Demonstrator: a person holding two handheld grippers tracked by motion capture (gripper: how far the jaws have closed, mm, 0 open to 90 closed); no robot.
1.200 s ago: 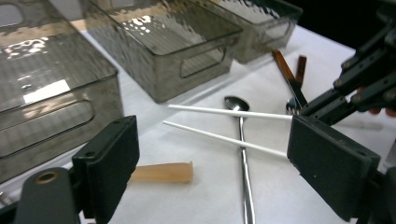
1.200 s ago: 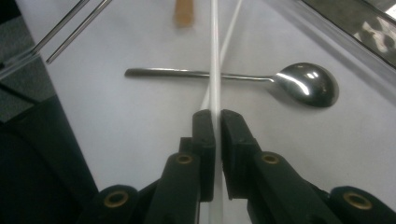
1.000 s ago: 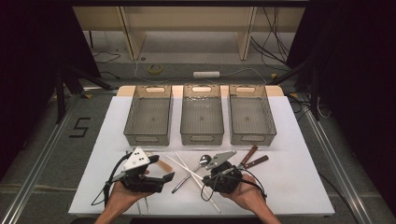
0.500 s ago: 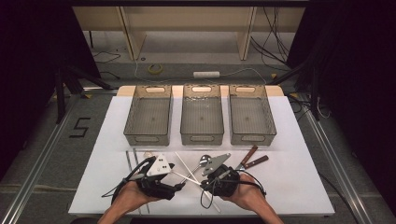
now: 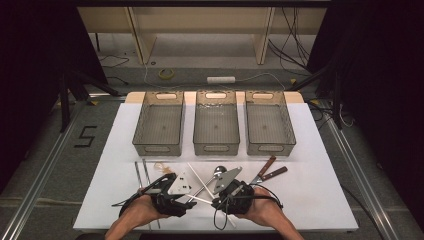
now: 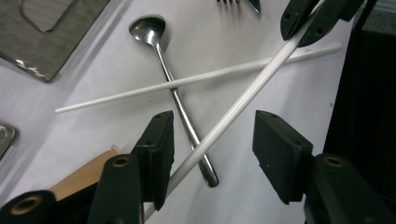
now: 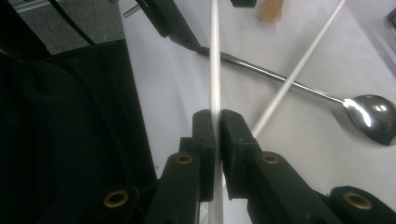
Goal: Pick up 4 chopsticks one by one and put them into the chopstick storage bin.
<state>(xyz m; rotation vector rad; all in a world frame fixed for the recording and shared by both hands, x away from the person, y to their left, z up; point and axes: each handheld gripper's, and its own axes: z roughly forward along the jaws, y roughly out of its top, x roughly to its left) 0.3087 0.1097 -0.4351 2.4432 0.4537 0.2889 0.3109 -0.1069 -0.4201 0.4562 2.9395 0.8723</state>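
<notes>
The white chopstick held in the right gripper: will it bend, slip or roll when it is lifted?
The white chopstick looks straight and rigid, so it probably stays stiff. Its surface looks smooth and glossy, and the right gripper pinches it at one narrow spot, so it may pivot or slide. It looks round and thin, so once released on the table it could roll.

1. High view: fixed above the person's side, faces forward and down on the worktop (image 5: 320,200), far off.
2. Left gripper view: rides the gripper, looks along its jaws, close to the surface.
3. Right gripper view: same, very close.
4. All share the crossed white chopsticks (image 6: 233,109) and the spoon (image 7: 369,114).
</notes>
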